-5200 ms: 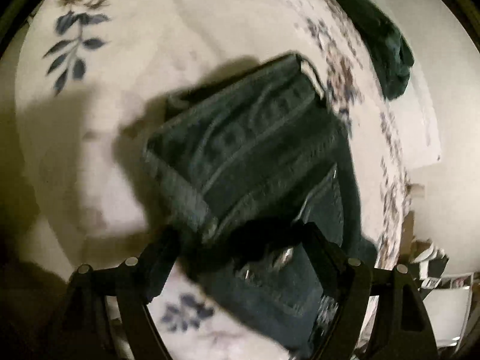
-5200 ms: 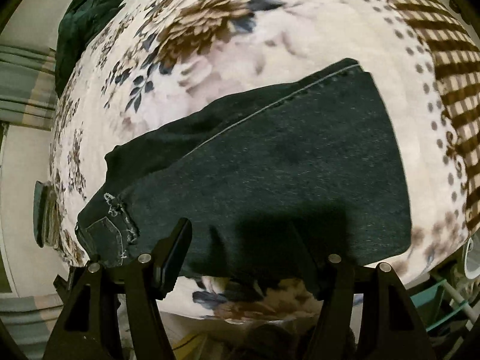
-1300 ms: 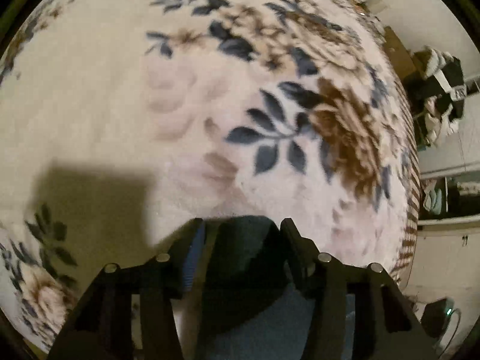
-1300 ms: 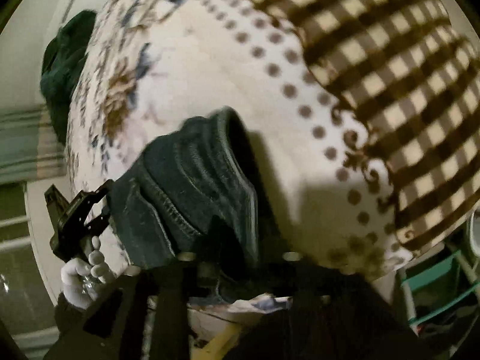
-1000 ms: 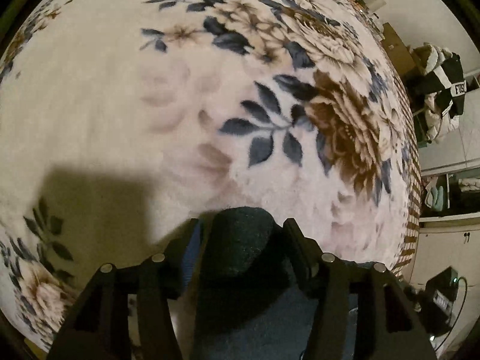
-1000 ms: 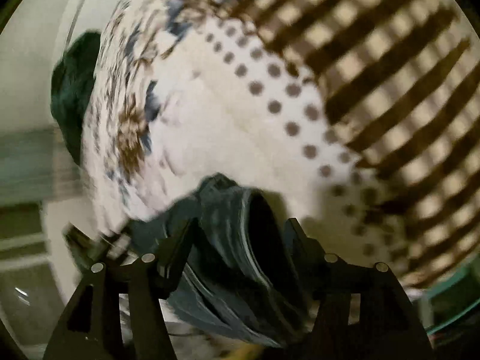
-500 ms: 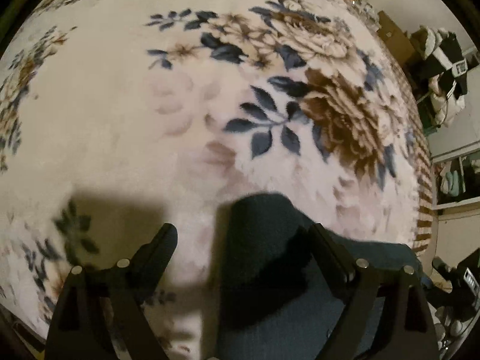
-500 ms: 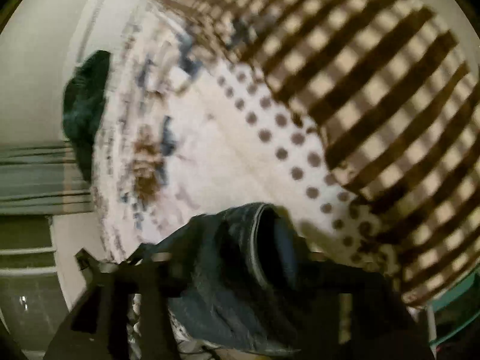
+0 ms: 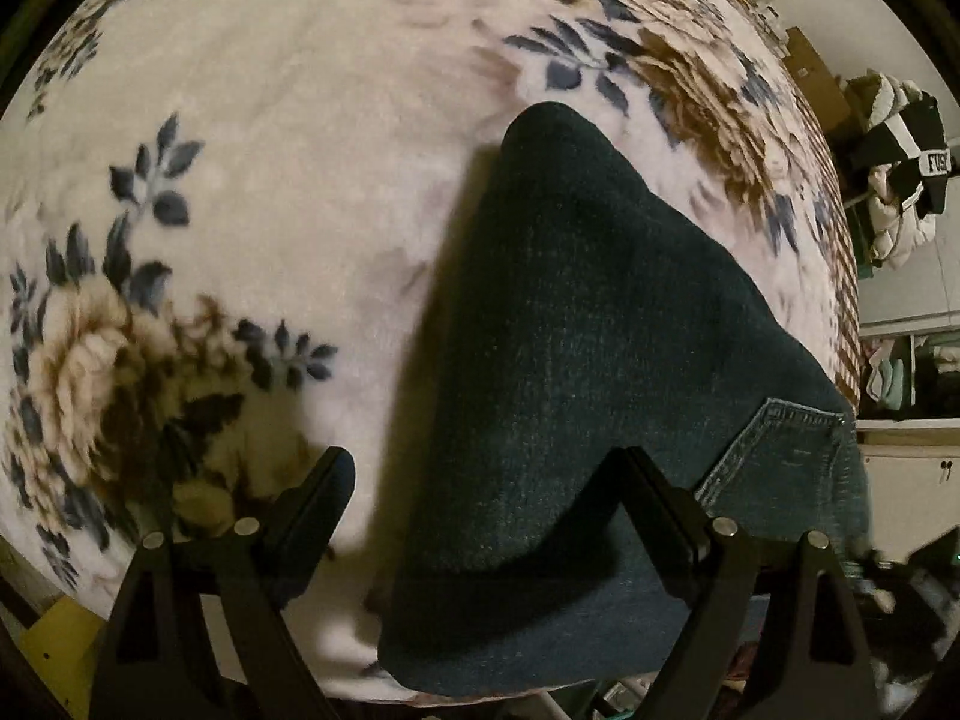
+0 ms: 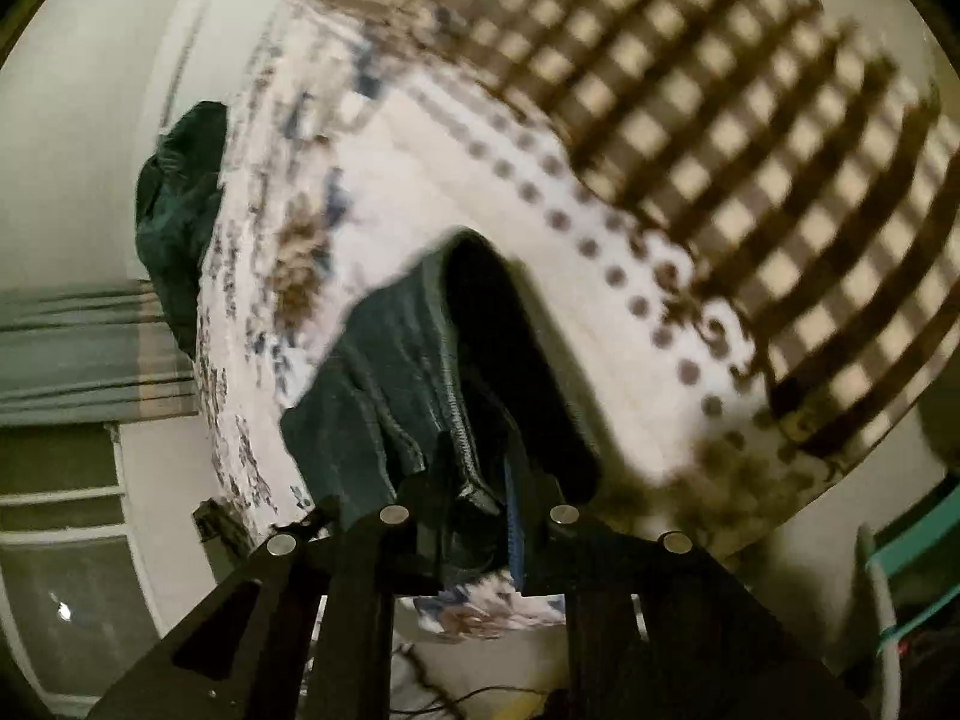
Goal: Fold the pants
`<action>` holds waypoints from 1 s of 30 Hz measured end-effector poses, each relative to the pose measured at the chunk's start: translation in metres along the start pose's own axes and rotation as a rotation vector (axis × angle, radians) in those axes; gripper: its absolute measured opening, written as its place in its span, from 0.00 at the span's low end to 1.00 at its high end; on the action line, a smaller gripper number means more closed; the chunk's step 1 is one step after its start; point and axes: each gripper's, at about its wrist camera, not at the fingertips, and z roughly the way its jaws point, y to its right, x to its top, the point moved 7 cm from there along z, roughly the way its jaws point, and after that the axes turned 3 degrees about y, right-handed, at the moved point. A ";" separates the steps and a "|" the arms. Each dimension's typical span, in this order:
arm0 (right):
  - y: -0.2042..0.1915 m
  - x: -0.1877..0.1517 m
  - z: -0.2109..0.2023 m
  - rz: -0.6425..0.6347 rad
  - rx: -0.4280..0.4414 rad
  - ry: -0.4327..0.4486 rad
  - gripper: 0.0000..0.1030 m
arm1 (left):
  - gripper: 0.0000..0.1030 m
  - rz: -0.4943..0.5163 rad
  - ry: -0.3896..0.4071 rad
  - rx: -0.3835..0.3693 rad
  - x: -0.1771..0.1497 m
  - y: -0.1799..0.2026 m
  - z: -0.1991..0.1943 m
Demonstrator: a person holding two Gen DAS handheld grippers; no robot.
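Lying folded on the floral blanket (image 9: 288, 120) of the bed, the dark jeans (image 9: 588, 330) pass beneath the left gripper (image 9: 486, 474), whose jaws stand wide apart, clear of the denim. The right gripper (image 10: 480, 480) is closing its jaws on a bunched denim edge.

right gripper (image 10: 480, 468) jaws closing, pinching bunched dark denim pants (image 10: 420, 360) above cream floral-and-checked fleece blanket (image 10: 690, 138); dark green garment (image 10: 180, 204) at far edge.
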 end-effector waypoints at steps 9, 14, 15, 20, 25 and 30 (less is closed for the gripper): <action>0.051 0.000 0.015 -0.041 -0.201 -0.070 0.14 | 0.86 0.051 -0.004 0.006 0.001 0.010 0.004; 0.079 0.000 0.025 0.119 -0.083 -0.096 0.58 | 0.86 0.028 -0.011 -0.022 -0.002 0.001 0.001; 0.079 0.000 0.020 0.137 -0.048 -0.085 0.63 | 0.86 0.025 -0.007 -0.036 -0.002 0.000 -0.001; 0.086 -0.017 0.015 0.167 0.125 -0.105 0.93 | 0.86 -0.046 -0.015 -0.225 -0.008 -0.001 0.002; 0.075 -0.026 0.064 0.105 0.193 -0.168 0.95 | 0.87 -0.076 -0.043 -0.327 -0.016 0.003 0.026; 0.045 -0.019 0.088 0.056 0.241 -0.114 1.00 | 0.87 -0.061 -0.013 -0.355 -0.013 0.009 0.028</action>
